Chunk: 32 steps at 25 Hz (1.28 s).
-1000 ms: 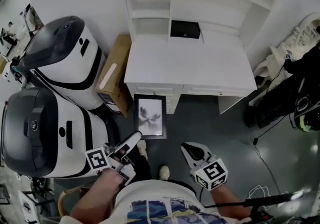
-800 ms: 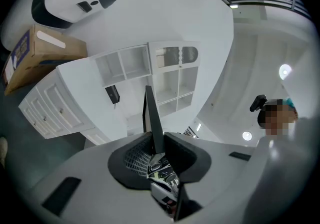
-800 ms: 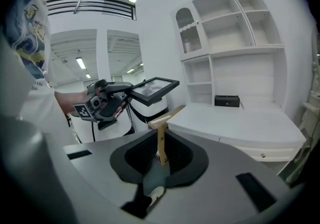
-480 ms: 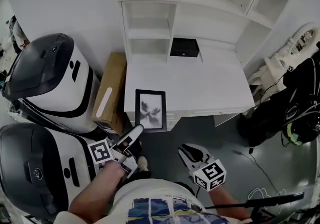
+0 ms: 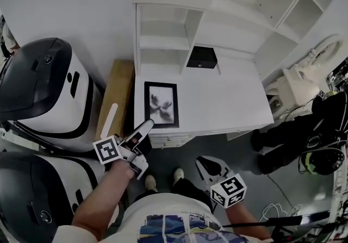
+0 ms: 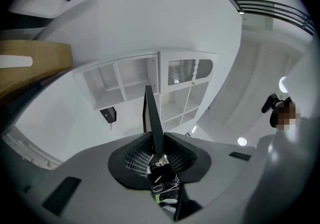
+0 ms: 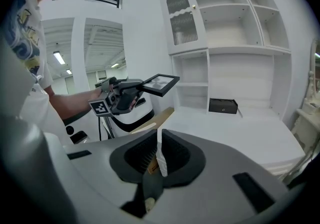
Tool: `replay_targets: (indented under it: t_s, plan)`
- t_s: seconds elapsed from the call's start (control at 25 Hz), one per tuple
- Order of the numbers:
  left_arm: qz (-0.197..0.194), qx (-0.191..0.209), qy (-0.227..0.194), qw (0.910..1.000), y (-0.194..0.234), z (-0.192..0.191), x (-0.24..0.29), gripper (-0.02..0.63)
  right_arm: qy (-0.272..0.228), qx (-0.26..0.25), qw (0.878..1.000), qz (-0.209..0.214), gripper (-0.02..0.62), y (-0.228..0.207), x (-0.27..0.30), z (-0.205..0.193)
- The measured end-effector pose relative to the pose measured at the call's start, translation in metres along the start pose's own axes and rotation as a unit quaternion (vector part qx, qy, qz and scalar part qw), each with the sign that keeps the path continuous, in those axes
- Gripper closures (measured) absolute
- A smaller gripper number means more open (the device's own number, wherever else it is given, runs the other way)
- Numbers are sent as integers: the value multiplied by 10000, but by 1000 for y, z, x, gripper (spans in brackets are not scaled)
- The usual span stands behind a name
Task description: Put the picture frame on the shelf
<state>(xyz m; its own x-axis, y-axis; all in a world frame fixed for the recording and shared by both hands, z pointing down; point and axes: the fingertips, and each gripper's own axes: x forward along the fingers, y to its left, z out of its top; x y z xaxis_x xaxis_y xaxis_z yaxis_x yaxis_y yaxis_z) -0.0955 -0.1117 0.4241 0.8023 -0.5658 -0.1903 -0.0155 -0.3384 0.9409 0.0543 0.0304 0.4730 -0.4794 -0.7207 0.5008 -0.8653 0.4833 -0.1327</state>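
The picture frame (image 5: 161,104) is black with a pale flower print. It hangs flat over the left front part of the white desk (image 5: 234,100). My left gripper (image 5: 145,126) is shut on its near edge. In the left gripper view the frame (image 6: 152,118) stands edge-on between the pads of the left gripper (image 6: 156,149). The right gripper view shows the frame (image 7: 160,82) held level by the left gripper (image 7: 125,95), in front of the white shelf unit (image 7: 235,42). My right gripper (image 5: 206,163) hangs low by my body, its jaws together and empty.
A black box (image 5: 202,57) sits at the back of the desk under the shelf unit (image 5: 163,41). A cardboard box (image 5: 115,95) leans beside the desk's left side. Two bulky white-and-black machines (image 5: 43,87) stand at the left. Dark bags (image 5: 312,138) lie at the right.
The left gripper has lifted the frame from low in front of the desk drawers up over the desktop. The head view has swung up toward the shelves. The right gripper has barely moved.
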Motion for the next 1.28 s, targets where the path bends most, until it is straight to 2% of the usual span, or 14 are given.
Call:
replay_targets:
  t_s: [0.28,0.68,1.04,1.28]
  plan:
    - [16,118,-57,9999,22,44,54,528,-93,36,9998,193,552,-39,39,17]
    - [221,541,-257,9980,44,114,153,528,-206,-180,9976,642,554,-131,99,70]
    - [550,712,-470,9948,86,173,227,528,-69,-141,9947,1017,554,-184,126,78]
    - [630,793,-427,9939,108,202,269,527,-25,-188,9937,1108,554,-214,134,84]
